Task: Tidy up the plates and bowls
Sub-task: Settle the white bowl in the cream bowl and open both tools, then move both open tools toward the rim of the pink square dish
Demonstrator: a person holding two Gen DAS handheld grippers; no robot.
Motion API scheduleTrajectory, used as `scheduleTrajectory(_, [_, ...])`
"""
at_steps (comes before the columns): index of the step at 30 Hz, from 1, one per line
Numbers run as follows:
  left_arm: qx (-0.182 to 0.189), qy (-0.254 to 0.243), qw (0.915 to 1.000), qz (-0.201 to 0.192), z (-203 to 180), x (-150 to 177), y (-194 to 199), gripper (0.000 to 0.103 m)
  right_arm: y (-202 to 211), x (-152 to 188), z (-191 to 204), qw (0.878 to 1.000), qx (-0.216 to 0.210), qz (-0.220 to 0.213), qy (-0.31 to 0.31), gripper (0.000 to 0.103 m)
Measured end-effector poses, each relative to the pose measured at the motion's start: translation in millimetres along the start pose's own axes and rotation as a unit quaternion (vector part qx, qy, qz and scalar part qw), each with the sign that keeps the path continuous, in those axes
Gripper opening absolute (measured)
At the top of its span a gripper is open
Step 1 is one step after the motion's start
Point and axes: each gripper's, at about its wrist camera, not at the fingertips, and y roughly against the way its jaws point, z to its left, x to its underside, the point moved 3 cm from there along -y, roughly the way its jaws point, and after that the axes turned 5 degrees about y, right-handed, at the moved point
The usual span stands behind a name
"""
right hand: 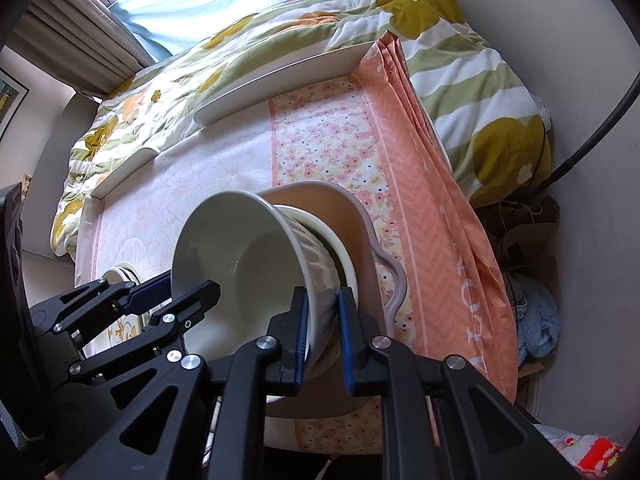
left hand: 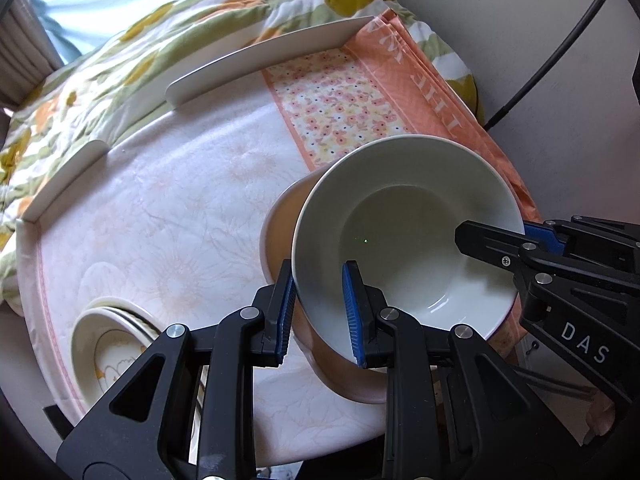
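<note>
A white bowl (left hand: pixel 404 236) is tilted above a pink scalloped dish (left hand: pixel 280 216) on the table. My left gripper (left hand: pixel 318 312) straddles the bowl's near rim, one finger inside and one outside, with a gap on the outer side. My right gripper (right hand: pixel 323 336) is shut on the bowl's opposite wall (right hand: pixel 320 280). The bowl (right hand: pixel 248 256) rests over other nested bowls (right hand: pixel 344 264) inside the pink dish (right hand: pixel 372 240). A stack of small plates (left hand: pixel 108 344) lies at the table's near left and also shows in the right wrist view (right hand: pixel 124 276).
The table (left hand: pixel 180 220) carries a pale floral cloth and an orange floral runner (left hand: pixel 360 96). White raised edge rails (left hand: pixel 256 60) border its far side. A floral quilt (left hand: pixel 100 72) lies beyond. A black cable (left hand: pixel 560 56) hangs along the right wall.
</note>
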Motion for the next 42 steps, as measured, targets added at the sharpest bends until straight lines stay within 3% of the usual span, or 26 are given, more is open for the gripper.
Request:
scheduleTrajectory(19, [0.021,-0.002,0.9998,-0.007,-1,-4,6,0.021,3,-2,-3,1.0,0.006,0.012,0.0,0.015])
scheduleTrajectory(24, [0.031,0.017,0.9987,-0.037,10,-8,26,0.021,12,-2,-3,1.0,0.005,-0.005,-0.003,0.015])
scheduleTrajectory(26, [0.023,0.035,0.9971,-0.063,18,-12,45,0.027,26,-4,-4,1.0,0.002,-0.025,0.002,0.015])
scheduleTrajectory(27, [0.019,0.042,0.9959,-0.078,22,-13,56,0.04,35,-5,-4,0.999,-0.001,-0.036,0.008,0.016])
scheduleTrajectory(28, [0.013,0.051,0.9934,-0.102,27,-14,72,0.062,43,-6,-4,0.999,-0.004,-0.046,0.016,0.022])
scheduleTrajectory(29, [0.011,0.057,0.9903,-0.126,32,-14,87,0.074,53,-7,-4,0.998,-0.006,-0.059,0.024,0.029])
scheduleTrajectory(30, [0.008,0.061,0.9864,-0.152,36,-12,102,0.093,64,-7,-4,0.996,-0.008,-0.076,0.036,0.053])
scheduleTrajectory(31, [0.001,0.065,0.9808,-0.184,40,-9,120,0.103,75,-7,-3,0.994,-0.011,-0.094,0.048,0.069])
scheduleTrajectory(32, [-0.006,0.067,0.9756,-0.209,43,-6,134,0.103,84,-6,-3,0.992,-0.016,-0.109,0.059,0.096])
scheduleTrajectory(33, [-0.011,0.066,0.9724,-0.223,45,-3,144,0.103,94,-5,-3,0.99,-0.021,-0.122,0.074,0.102])
scheduleTrajectory(36, [-0.022,0.075,0.9708,-0.227,49,11,158,0.103,112,1,-1,0.983,-0.008,-0.128,0.132,0.103])
scheduleTrajectory(40, [0.012,0.087,0.9834,-0.158,51,41,130,0.103,111,14,-5,0.976,0.019,-0.096,0.195,0.103])
scheduleTrajectory(42, [0.012,0.089,0.9874,-0.13,49,55,113,0.103,101,19,-13,0.976,0.03,-0.079,0.201,0.103])
